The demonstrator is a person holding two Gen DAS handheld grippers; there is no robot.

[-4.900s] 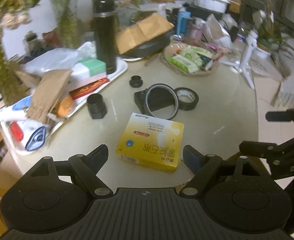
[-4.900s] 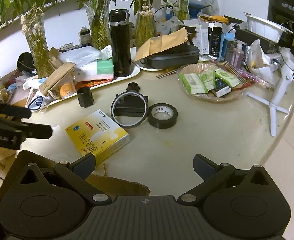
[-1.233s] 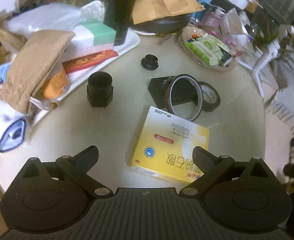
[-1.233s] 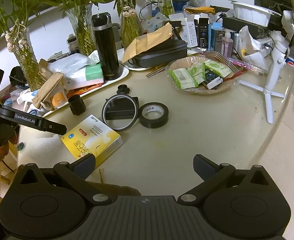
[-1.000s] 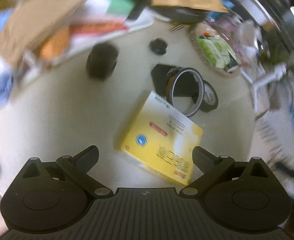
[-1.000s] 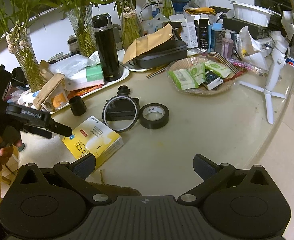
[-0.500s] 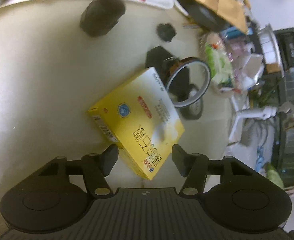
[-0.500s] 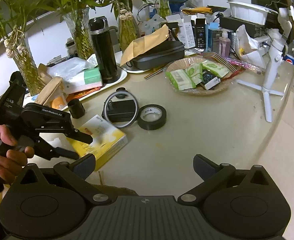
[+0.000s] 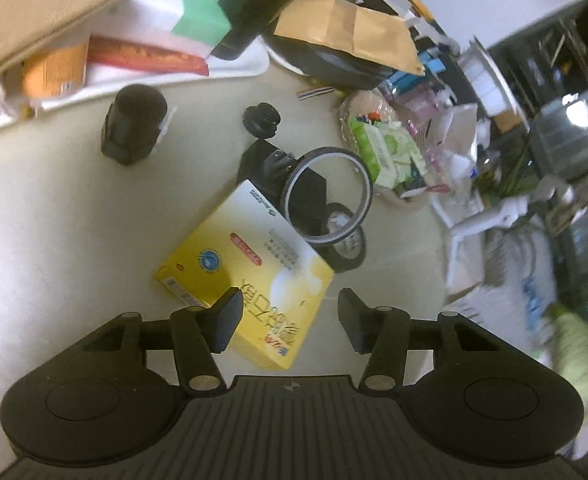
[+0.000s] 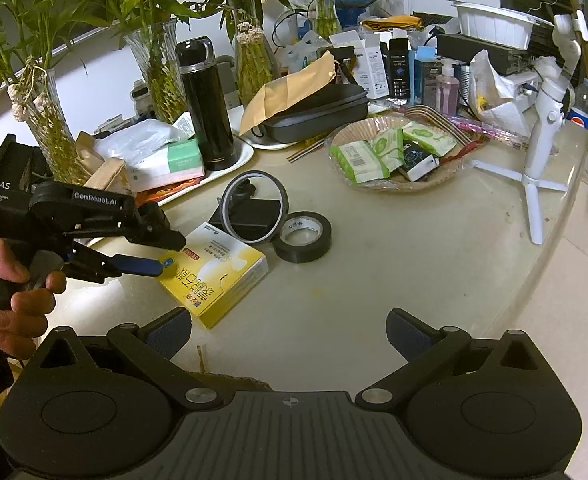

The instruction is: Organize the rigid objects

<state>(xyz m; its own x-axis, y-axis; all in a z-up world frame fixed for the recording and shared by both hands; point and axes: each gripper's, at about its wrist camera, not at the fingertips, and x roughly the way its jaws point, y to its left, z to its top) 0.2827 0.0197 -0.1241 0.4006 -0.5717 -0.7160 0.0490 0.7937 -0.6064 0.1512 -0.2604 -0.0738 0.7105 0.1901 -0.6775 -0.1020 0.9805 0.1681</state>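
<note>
On left gripper (image 10: 166,254): "GenRobot.AI", "DAS" | jaws closing around yellow box (image 10: 218,270) | right gripper (image 10: 288,330) jaws open

Even indoor light, soft shadows – left wrist view motion-blurred, right sharp; fisheye bends both edges.

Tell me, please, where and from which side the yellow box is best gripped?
Grip the yellow box across its thin height at the near corner, coming in low from the table edge. It lies flat, too wide across its top. The left gripper is already there, jaws closing over that corner.
</note>
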